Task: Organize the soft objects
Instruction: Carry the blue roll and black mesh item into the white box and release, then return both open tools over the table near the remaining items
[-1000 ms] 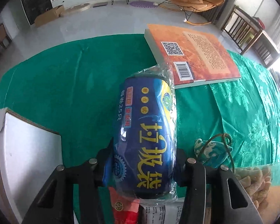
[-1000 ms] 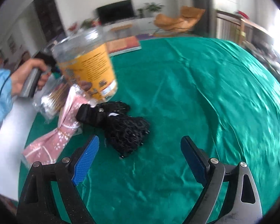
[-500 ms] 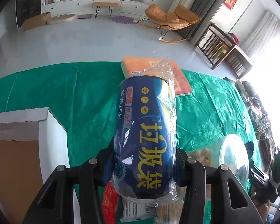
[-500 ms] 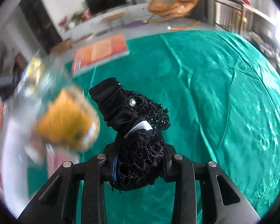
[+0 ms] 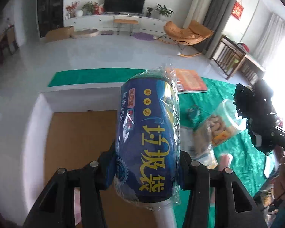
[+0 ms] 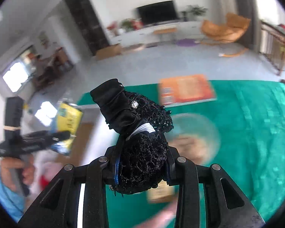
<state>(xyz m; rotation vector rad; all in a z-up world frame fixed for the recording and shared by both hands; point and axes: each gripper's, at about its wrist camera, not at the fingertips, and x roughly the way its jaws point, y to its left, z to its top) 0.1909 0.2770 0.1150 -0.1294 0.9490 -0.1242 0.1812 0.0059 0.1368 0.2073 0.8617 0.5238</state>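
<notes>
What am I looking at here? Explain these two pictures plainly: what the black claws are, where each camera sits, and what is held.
A person holds a hand tool in each hand; each ends in a two-finger claw with a wide-angle camera looking along its fingers.

The left claw is shut on a blue roll of bin bags, above an open cardboard box.

The right claw has just closed on a black lace hair accessory.

On the green tablecloth lie an orange book and a clear snack jar; other packets are too blurred to name.
</notes>
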